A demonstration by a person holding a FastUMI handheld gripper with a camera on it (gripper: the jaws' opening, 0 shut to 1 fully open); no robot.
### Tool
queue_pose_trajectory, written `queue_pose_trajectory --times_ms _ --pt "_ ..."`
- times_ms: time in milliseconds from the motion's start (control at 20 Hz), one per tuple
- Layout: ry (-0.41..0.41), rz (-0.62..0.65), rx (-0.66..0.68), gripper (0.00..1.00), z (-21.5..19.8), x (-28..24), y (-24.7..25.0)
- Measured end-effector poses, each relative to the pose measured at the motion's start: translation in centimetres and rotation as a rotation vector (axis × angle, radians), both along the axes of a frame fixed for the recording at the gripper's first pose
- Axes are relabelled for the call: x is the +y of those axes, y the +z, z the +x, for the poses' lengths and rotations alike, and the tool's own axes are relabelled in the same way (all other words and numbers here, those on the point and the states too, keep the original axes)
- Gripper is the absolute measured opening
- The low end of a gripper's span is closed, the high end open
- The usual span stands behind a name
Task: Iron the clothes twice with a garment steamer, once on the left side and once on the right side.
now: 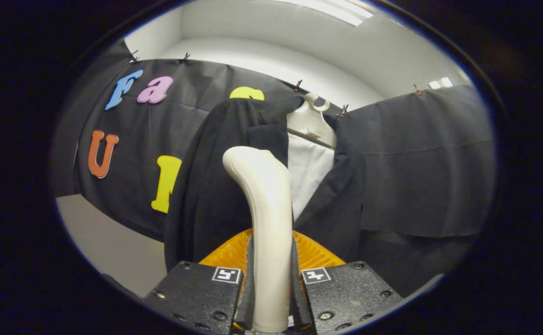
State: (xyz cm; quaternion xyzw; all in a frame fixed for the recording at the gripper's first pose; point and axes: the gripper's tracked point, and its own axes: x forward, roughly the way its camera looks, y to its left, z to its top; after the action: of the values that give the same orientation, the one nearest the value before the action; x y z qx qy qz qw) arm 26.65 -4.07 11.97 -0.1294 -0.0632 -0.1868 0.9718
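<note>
Claw [271,279] clamped on the steamer [267,223] handle, both fingers pressing it. Steamer head is raised before the jacket's [215,186] left panel; contact with the cloth unclear. Neither pass looks finished; right side still to do.

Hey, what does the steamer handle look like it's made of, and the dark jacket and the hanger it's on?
Steamer handle, clamped between the gripper fingers: smooth cream plastic, with soft glossy highlights. Dark jacket: matte black woven cloth, going by its soft folds; the fibre is unclear. Hanger: probably moulded off-white plastic, smooth with a satin sheen.
</note>
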Motion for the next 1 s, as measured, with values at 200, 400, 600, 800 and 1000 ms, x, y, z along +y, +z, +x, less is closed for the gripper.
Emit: queue_pose_trajectory --times_ms 200,400,600,800,1000 --pt "-0.013 0.009 0.040 0.34 -0.1 -0.3 -2.6" --pt "-0.026 0.023 0.096 0.35 -0.3 -0.8 -6.4" --pt "-0.034 0.040 0.144 0.34 -0.8 -1.4 -9.0" --pt "-0.046 0.060 0.177 0.34 -0.7 -2.3 -11.0" --pt "-0.056 0.076 0.215 0.34 -0.6 -3.1 -13.3"
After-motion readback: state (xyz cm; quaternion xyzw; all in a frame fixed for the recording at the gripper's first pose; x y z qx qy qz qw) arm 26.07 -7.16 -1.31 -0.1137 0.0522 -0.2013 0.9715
